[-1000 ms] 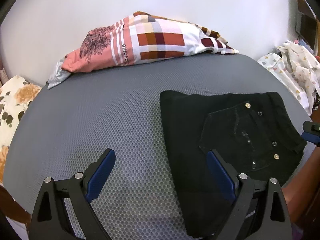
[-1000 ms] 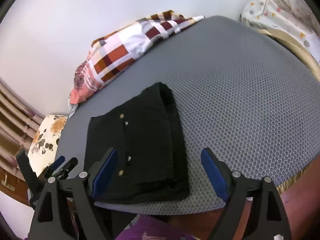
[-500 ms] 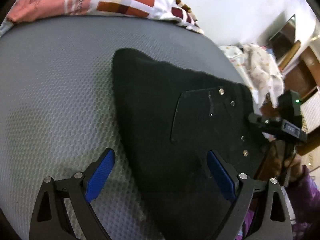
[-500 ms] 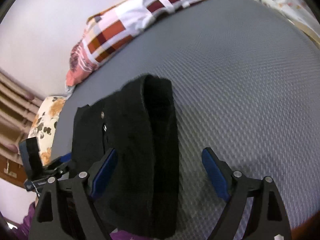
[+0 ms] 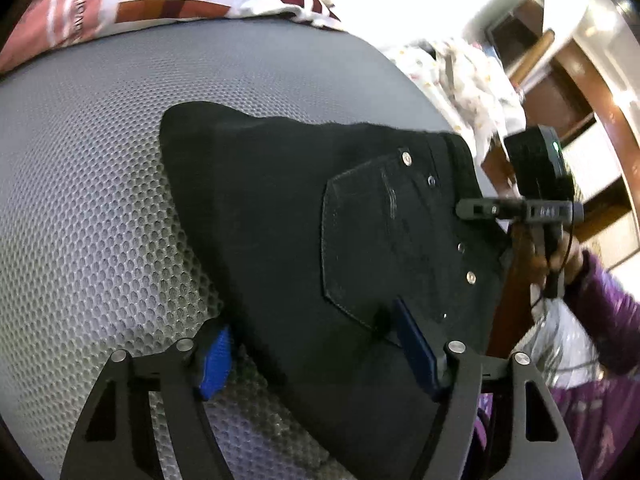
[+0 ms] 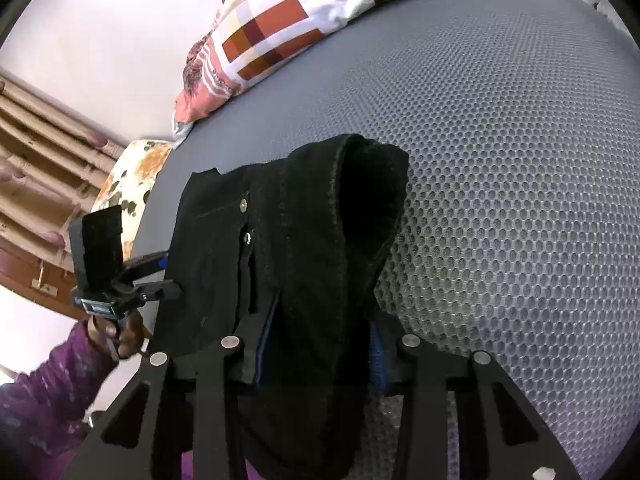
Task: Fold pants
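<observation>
Pants (image 5: 280,216): one black pair, folded into a thick bundle, lying near the front edge of a grey mesh-covered bed (image 5: 92,184). One back pocket (image 5: 384,240) with metal rivets faces up. At the far edge of the bed lies one checked pillow (image 6: 280,28), and one flowered cushion (image 6: 128,184) shows off the bed's left side in the right wrist view. Spotted white cloth (image 5: 468,76) is heaped off the right side.

Two tools are at work. The left tool (image 5: 316,348) has just been closing and stands half spread across the bundle's near left corner: its left blue pad (image 5: 216,360) sits on the mesh at the cloth's edge, its right pad (image 5: 416,344) rests on top of the pants below the pocket. Whether the pads squeeze the cloth I cannot tell. The right tool (image 6: 320,344) has also just been closing, and its two pads pinch the thick folded edge on the right side of the bundle.

Each tool appears in the other's view, held by a hand in a purple sleeve (image 5: 600,312). Beyond the pants the mesh runs bare to the pillow.
</observation>
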Tool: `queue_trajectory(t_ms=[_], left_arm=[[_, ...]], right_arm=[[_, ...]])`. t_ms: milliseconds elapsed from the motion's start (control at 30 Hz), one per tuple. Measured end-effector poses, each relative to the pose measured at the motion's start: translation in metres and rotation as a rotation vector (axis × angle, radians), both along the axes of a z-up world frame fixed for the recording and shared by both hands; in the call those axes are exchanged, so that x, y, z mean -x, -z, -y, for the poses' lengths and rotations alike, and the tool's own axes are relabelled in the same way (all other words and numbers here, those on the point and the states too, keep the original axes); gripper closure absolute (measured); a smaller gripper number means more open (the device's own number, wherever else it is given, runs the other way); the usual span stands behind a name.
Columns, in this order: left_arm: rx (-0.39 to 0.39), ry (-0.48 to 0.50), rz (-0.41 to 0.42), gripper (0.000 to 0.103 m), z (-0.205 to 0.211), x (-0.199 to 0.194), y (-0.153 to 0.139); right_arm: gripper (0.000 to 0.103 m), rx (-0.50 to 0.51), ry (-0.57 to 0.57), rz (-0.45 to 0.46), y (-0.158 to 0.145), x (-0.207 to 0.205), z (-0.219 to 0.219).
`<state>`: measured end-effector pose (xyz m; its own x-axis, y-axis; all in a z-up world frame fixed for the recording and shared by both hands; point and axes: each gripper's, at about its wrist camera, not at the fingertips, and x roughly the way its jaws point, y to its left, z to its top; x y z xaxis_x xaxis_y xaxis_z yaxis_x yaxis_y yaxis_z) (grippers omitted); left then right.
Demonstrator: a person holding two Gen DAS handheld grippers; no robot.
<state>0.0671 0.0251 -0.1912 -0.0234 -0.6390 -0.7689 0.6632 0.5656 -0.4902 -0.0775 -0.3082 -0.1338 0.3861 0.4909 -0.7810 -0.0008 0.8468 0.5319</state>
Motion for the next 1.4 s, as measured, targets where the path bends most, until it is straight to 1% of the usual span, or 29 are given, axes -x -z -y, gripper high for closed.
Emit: queue_trajectory(t_ms=[33,100,133,167,200,233,267,333,367,467,500,600,733,867,933,1067,1167,1233,1300,1400], left_arm=[[0.012,0.005,-0.023,0.022,0.002,-0.002,0.000],[0.031,-0.029,-0.046,0.022,0.005,-0.006,0.000],[0.039,-0.047,-0.052,0.022,0.005,-0.007,0.001],[0.049,-0.065,-0.058,0.025,0.006,-0.007,0.002],[0.054,-0.089,-0.047,0.039,0.006,-0.003,0.001],[0.034,-0.120,-0.022,0.053,0.005,0.000,0.002],[0.037,-0.144,-0.024,0.064,0.004,0.000,0.003],[0.064,-0.187,-0.032,0.068,-0.003,0.003,0.003],[0.066,-0.199,-0.024,0.069,-0.004,0.005,0.003],[0.096,-0.231,-0.033,0.075,-0.011,0.007,0.000],[0.107,-0.239,-0.034,0.077,-0.016,0.006,-0.001],[0.140,-0.262,-0.030,0.080,-0.028,0.006,-0.010],[0.170,-0.326,-0.003,0.081,-0.053,-0.006,-0.026],[0.185,-0.405,0.029,0.082,-0.090,-0.027,-0.043],[0.186,-0.452,0.061,0.082,-0.114,-0.045,-0.057],[0.168,-0.519,0.115,0.082,-0.155,-0.076,-0.074],[0.127,-0.561,0.172,0.082,-0.182,-0.103,-0.082],[0.106,-0.588,0.191,0.082,-0.200,-0.121,-0.083],[0.070,-0.606,0.229,0.082,-0.212,-0.140,-0.081],[0.027,-0.628,0.257,0.082,-0.222,-0.163,-0.066]], right_arm=[[0.054,-0.020,0.001,-0.015,0.002,-0.002,0.003],[0.049,-0.065,0.005,-0.008,0.004,-0.004,0.006],[0.049,-0.069,0.009,-0.009,0.005,-0.006,0.005],[0.054,-0.074,0.016,-0.004,0.005,-0.008,0.003],[0.064,-0.097,0.015,-0.012,0.008,-0.010,-0.003],[0.065,-0.109,0.021,-0.007,0.008,-0.010,-0.006],[0.068,-0.123,0.026,0.002,0.006,-0.008,-0.008],[0.070,-0.163,0.043,0.017,0.000,-0.004,-0.010],[0.070,-0.200,0.053,0.022,-0.002,-0.001,-0.009],[0.071,-0.233,0.077,0.019,-0.008,0.000,-0.012],[0.071,-0.258,0.086,0.022,-0.010,0.001,-0.013],[0.072,-0.321,0.103,0.038,-0.021,-0.004,-0.022],[0.073,-0.342,0.077,0.064,-0.037,-0.019,-0.046],[0.074,-0.366,0.042,0.079,-0.043,-0.051,-0.078],[0.074,-0.382,0.022,0.087,-0.044,-0.071,-0.096],[0.075,-0.409,-0.020,0.101,-0.042,-0.119,-0.134],[0.075,-0.434,-0.044,0.103,-0.036,-0.162,-0.165],[0.076,-0.433,-0.062,0.106,-0.033,-0.185,-0.182],[0.076,-0.432,-0.080,0.111,-0.030,-0.210,-0.198],[0.076,-0.418,-0.090,0.112,-0.018,-0.242,-0.217]])
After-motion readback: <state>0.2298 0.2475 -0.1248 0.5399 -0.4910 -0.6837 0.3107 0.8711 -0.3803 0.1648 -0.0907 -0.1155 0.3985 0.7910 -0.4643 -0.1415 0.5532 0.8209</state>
